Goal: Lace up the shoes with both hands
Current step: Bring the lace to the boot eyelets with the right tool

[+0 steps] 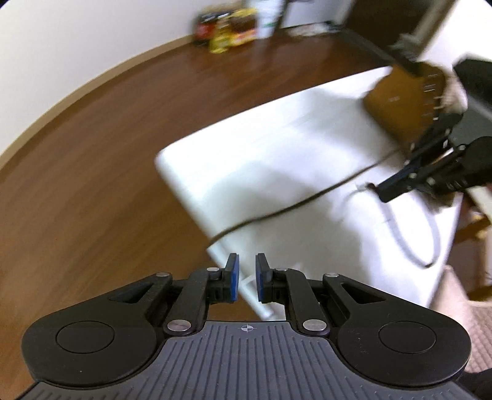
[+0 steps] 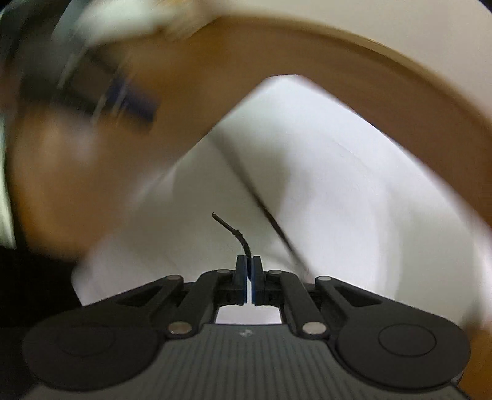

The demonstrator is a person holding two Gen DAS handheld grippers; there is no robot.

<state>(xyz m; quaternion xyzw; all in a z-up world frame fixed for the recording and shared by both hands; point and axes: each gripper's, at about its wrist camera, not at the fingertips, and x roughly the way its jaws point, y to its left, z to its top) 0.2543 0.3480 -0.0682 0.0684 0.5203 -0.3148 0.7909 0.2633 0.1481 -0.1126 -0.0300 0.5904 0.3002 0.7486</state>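
Pinching the dark shoelace (image 2: 243, 238) between pressed-together pads, the right gripper (image 2: 249, 270) is holding it close behind the tip, so a short frayed end is sticking up past the fingertips; that short grip probably is keeping the tip stiff enough to aim at an eyelet. A second stretch of lace is running slack across the white counter (image 2: 338, 184) beyond it. Left gripper (image 1: 247, 277) is hanging spread with nothing between its blue pads (image 1: 234, 281), off the counter's near corner, over brown wood floor (image 1: 92, 172).

From the left wrist view the lace is trailing loosely over the counter toward the tan boot (image 1: 396, 101) at the far right, which is lying beside the right gripper. Metal hooks or eyelets are showing along the boot's edge; how many are laced I cannot tell, blur is too heavy. Judging by the free left gripper, it is likely being kept ready to steady the boot or take the other lace end.

Writing: colourful packages (image 1: 229, 29) are standing on the floor by the wall, labels blurred, nothing readable. No brand is showing on the boot.
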